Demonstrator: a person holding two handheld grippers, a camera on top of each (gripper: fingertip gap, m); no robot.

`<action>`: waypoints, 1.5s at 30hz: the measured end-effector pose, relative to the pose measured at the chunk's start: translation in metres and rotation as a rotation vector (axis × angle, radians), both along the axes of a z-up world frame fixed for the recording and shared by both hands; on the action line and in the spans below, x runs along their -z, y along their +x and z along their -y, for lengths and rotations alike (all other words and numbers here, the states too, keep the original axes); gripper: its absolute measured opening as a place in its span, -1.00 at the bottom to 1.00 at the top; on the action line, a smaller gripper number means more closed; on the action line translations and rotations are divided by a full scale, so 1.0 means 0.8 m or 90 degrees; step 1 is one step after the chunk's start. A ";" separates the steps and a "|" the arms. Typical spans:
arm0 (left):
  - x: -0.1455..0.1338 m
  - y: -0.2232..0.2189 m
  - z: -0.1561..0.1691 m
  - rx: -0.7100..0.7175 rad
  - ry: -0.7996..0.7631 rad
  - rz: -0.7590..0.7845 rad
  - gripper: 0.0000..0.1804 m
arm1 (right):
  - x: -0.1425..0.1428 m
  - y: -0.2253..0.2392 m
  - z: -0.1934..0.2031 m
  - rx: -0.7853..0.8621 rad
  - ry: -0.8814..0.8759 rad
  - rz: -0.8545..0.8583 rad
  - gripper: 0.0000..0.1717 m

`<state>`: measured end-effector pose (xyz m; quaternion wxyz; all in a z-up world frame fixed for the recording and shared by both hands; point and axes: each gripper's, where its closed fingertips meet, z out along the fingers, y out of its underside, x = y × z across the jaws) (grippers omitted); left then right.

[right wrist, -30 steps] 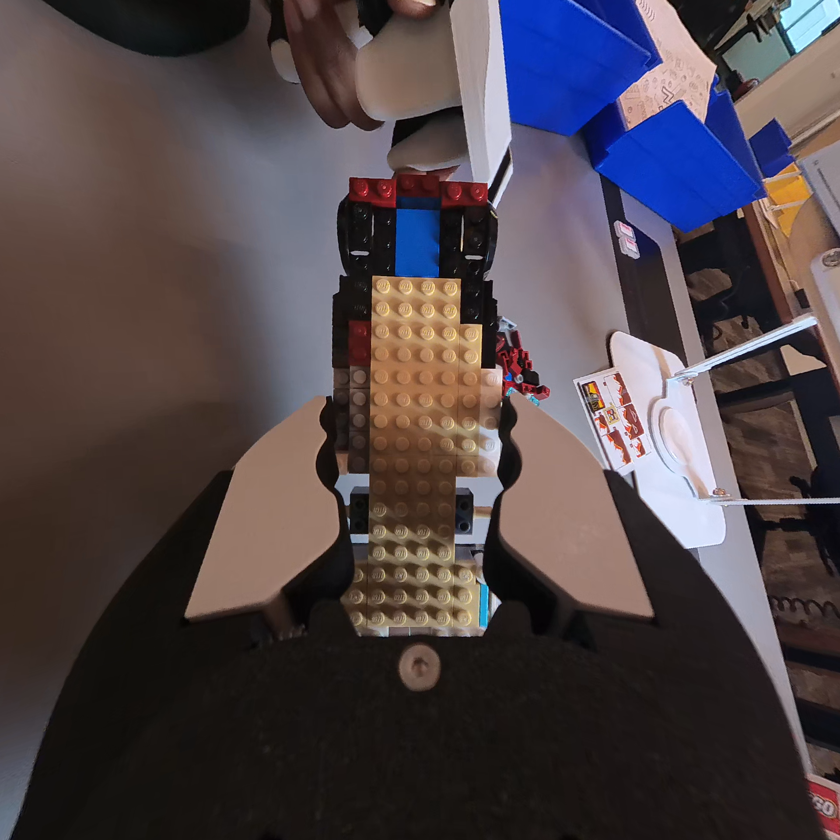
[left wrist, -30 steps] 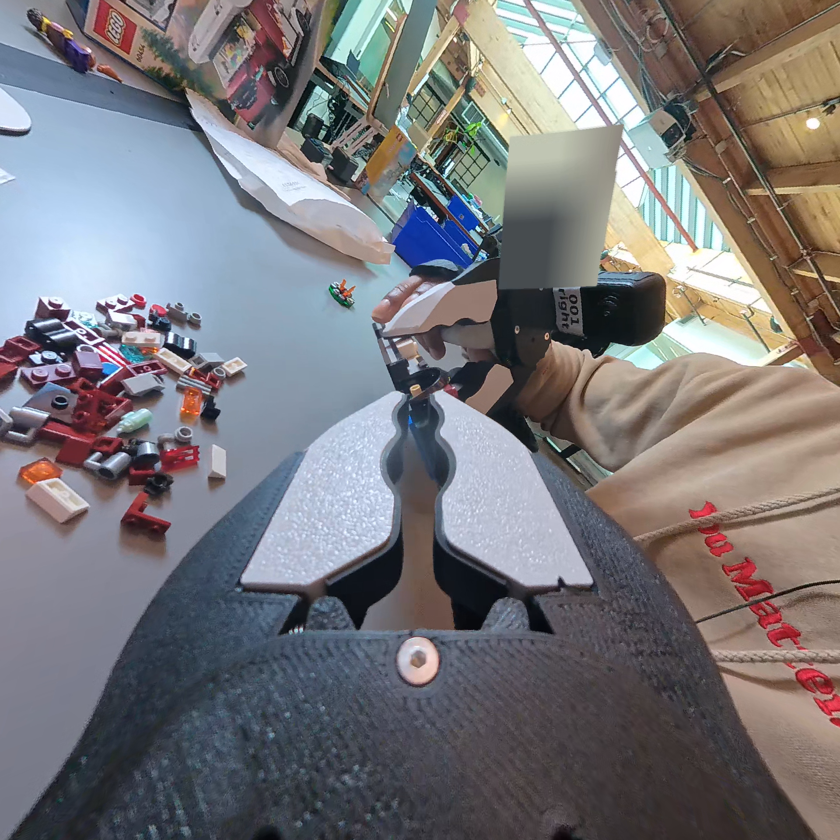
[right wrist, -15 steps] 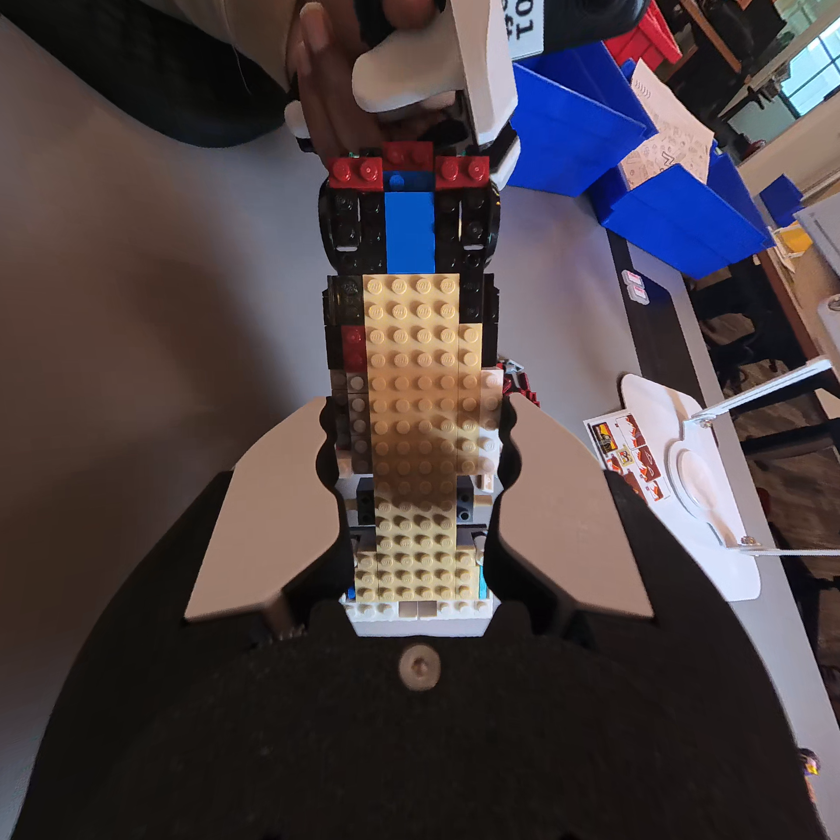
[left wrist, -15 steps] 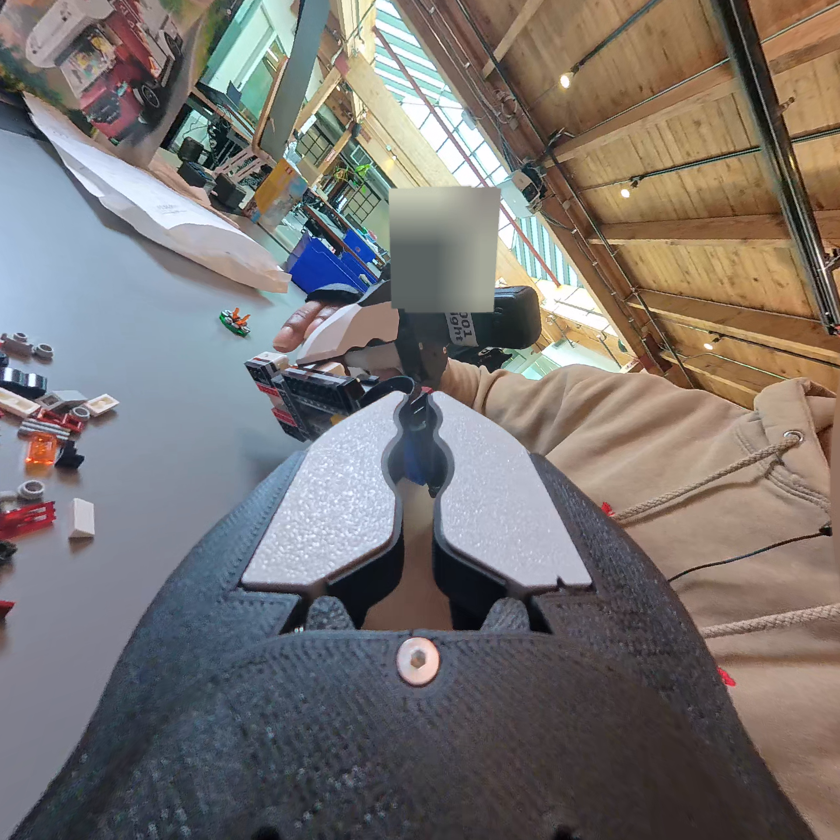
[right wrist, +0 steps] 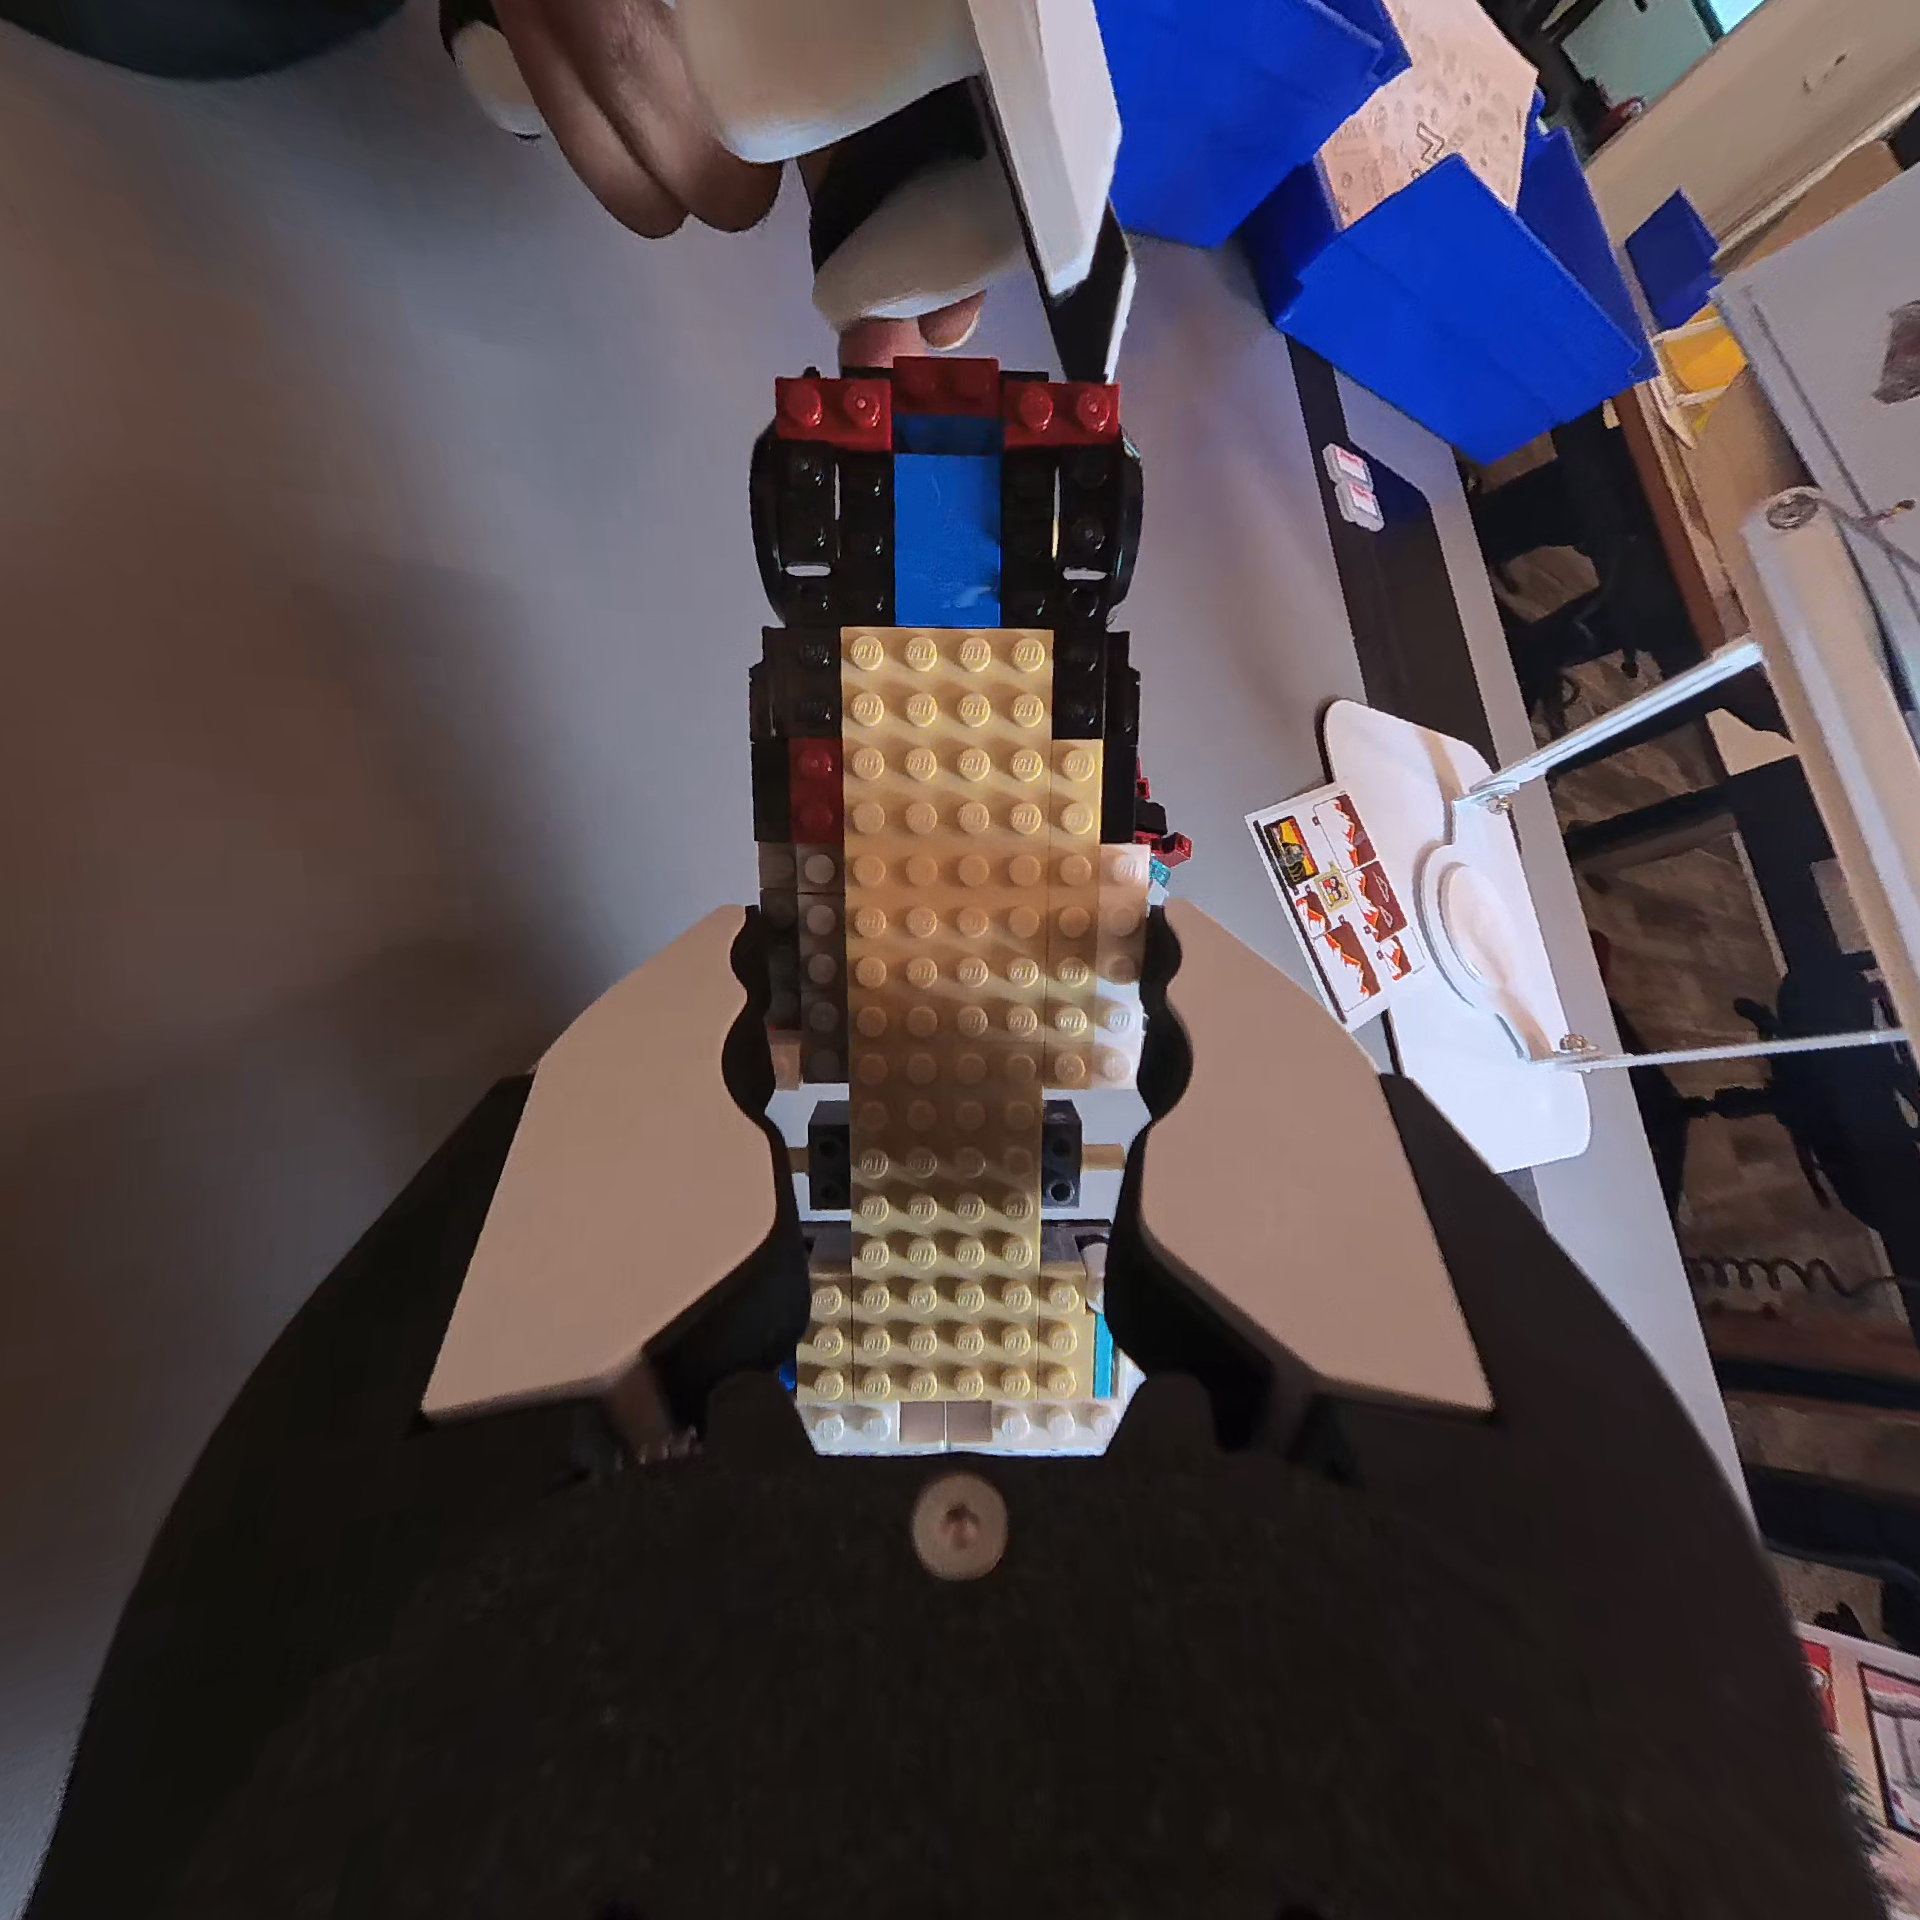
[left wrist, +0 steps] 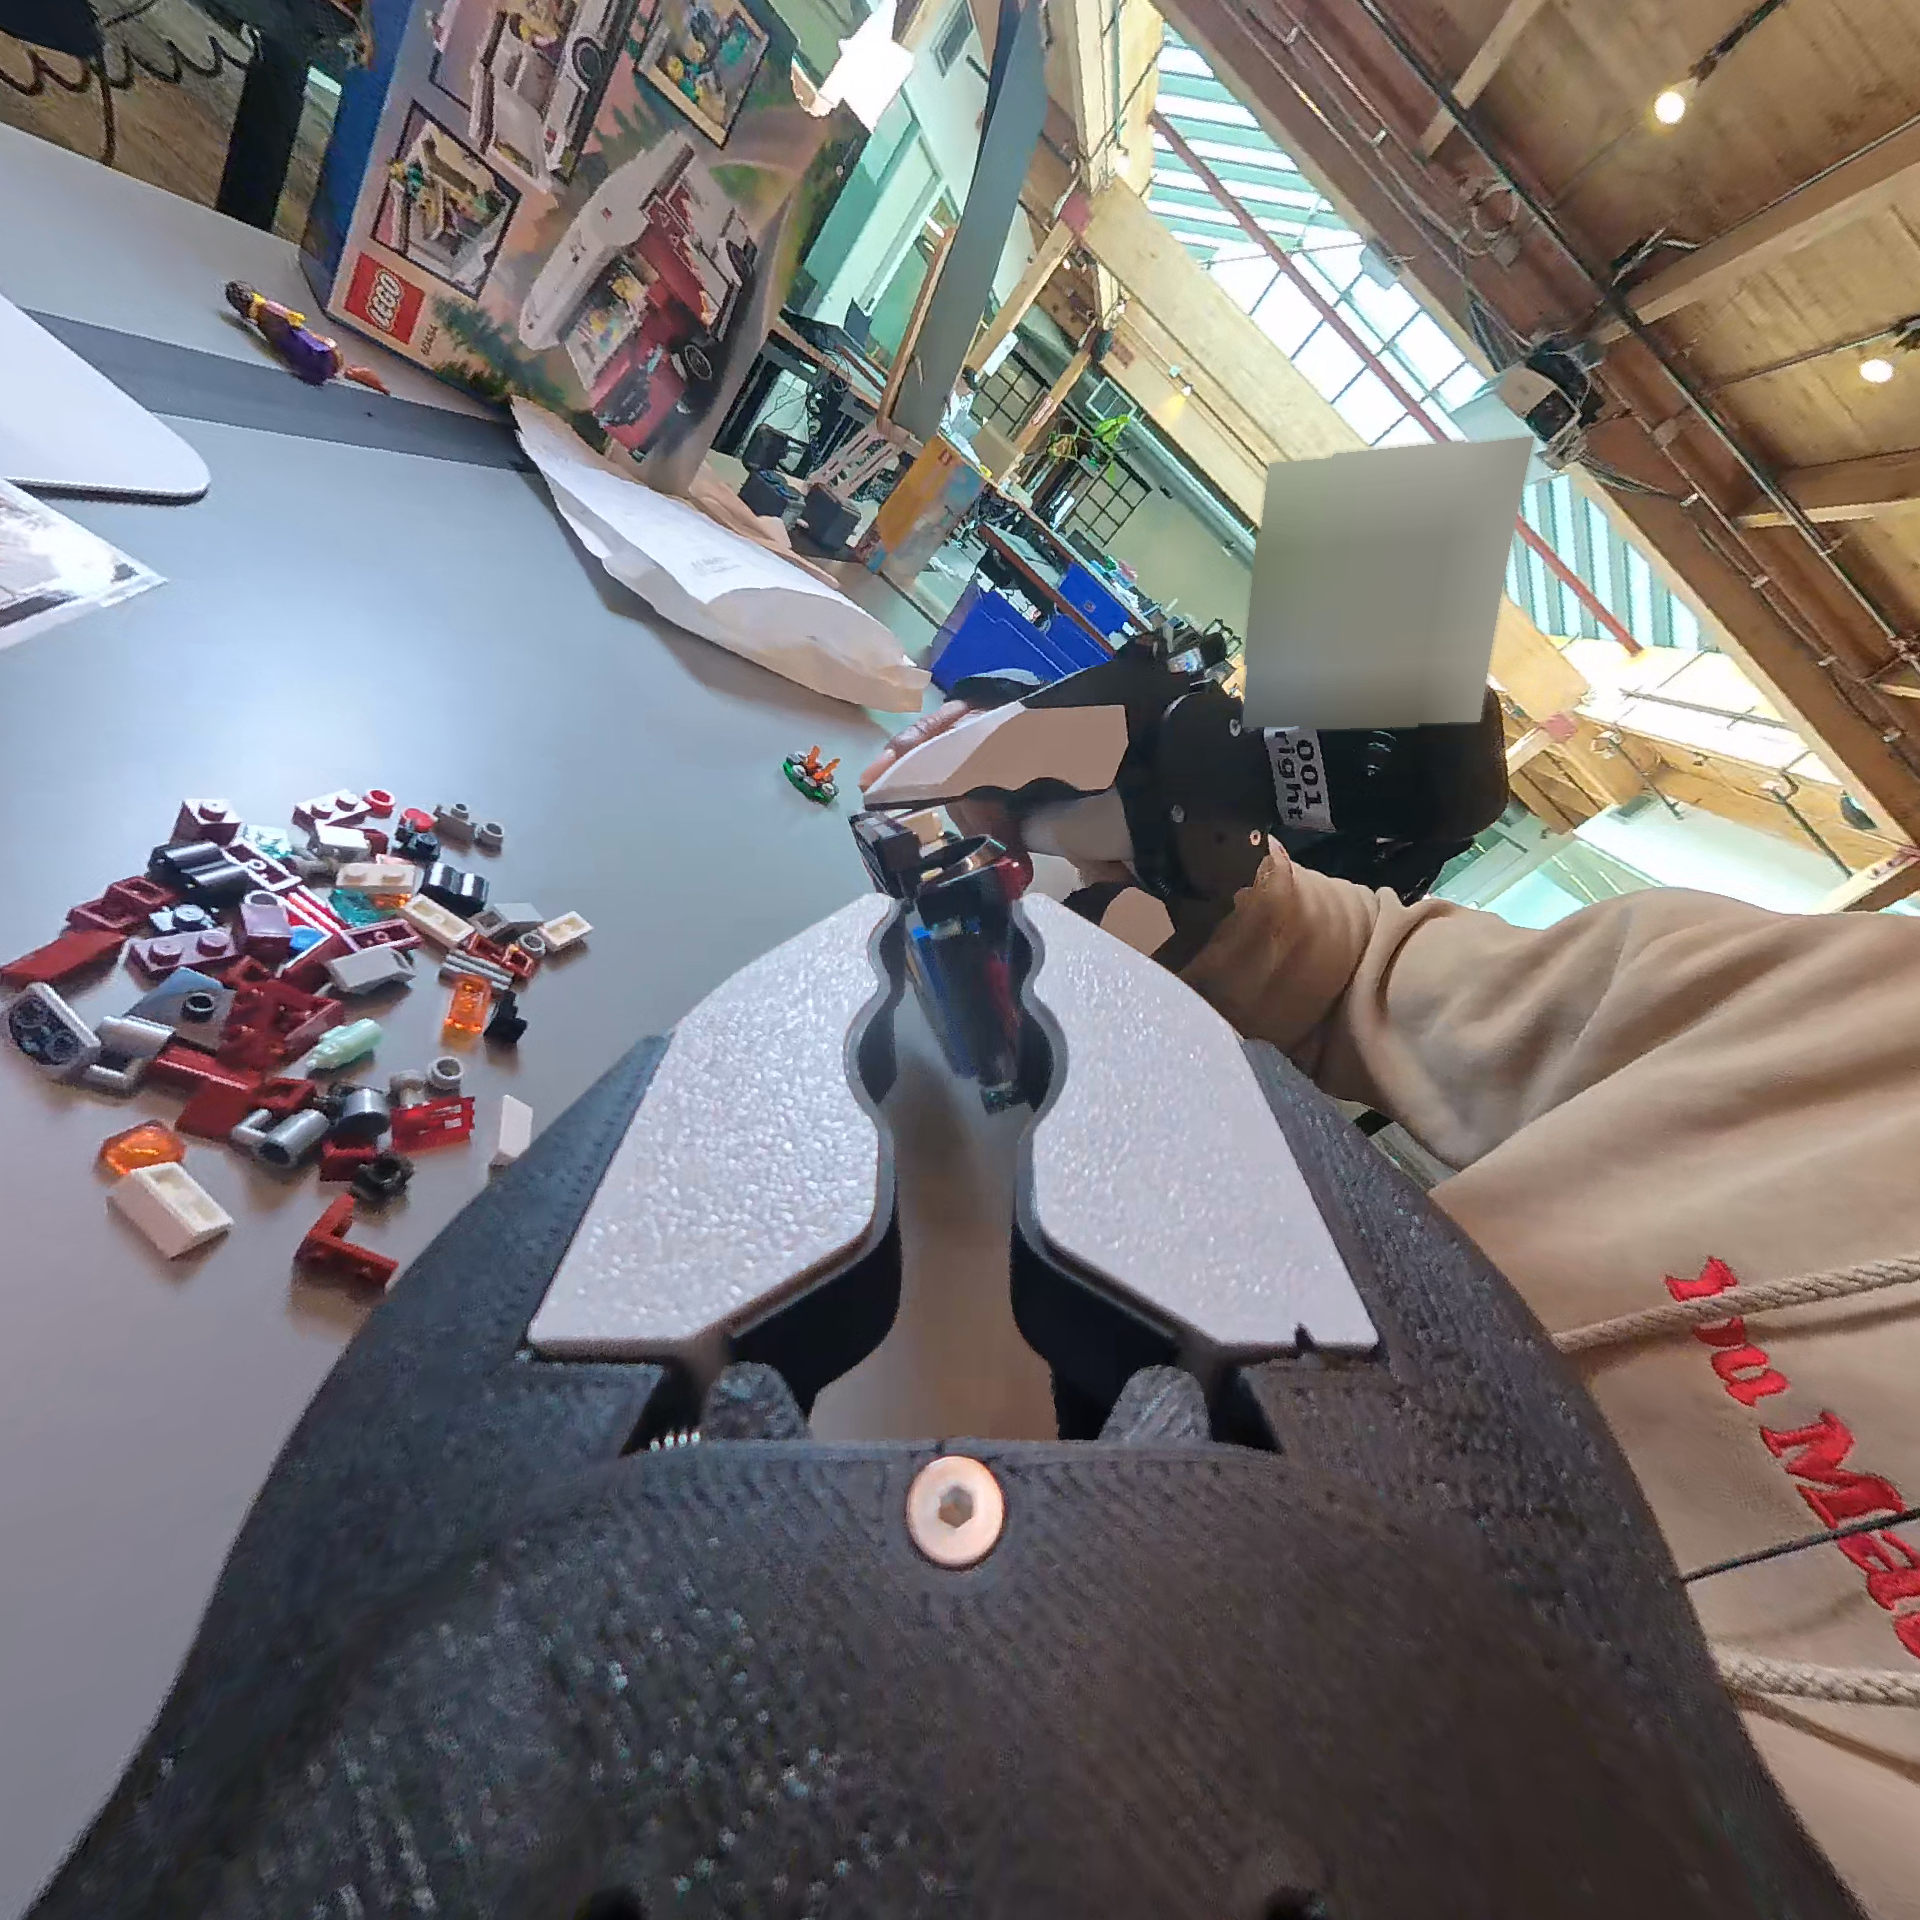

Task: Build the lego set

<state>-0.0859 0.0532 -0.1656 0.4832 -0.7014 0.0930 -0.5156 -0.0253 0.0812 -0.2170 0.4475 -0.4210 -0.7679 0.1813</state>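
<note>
Widened since the earlier frame, left hand-held gripper (left wrist: 956,914) stood parted around the brick model (left wrist: 956,982) front end, no press evident, loose bricks (left wrist: 260,987) on worktop (left wrist: 416,644); right hand-held gripper (right wrist: 956,925) clamped the model's flanks.

A workshop loft: timber roof beams (left wrist: 1558,156), skylights, blue storage bins (right wrist: 1455,281), cluttered workbenches.
</note>
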 end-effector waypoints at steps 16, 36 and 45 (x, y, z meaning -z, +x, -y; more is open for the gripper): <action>-0.021 0.008 0.016 0.105 -0.027 0.151 -0.90 | -0.015 -0.011 0.014 -0.052 0.004 -0.030 -0.20; -0.043 -0.003 0.017 0.089 0.020 0.179 -0.85 | -0.039 -0.008 0.008 -0.025 0.053 -0.082 -0.19; -0.026 0.000 0.006 0.013 0.022 0.068 -0.87 | -0.027 -0.008 0.003 -0.003 0.093 -0.052 -0.19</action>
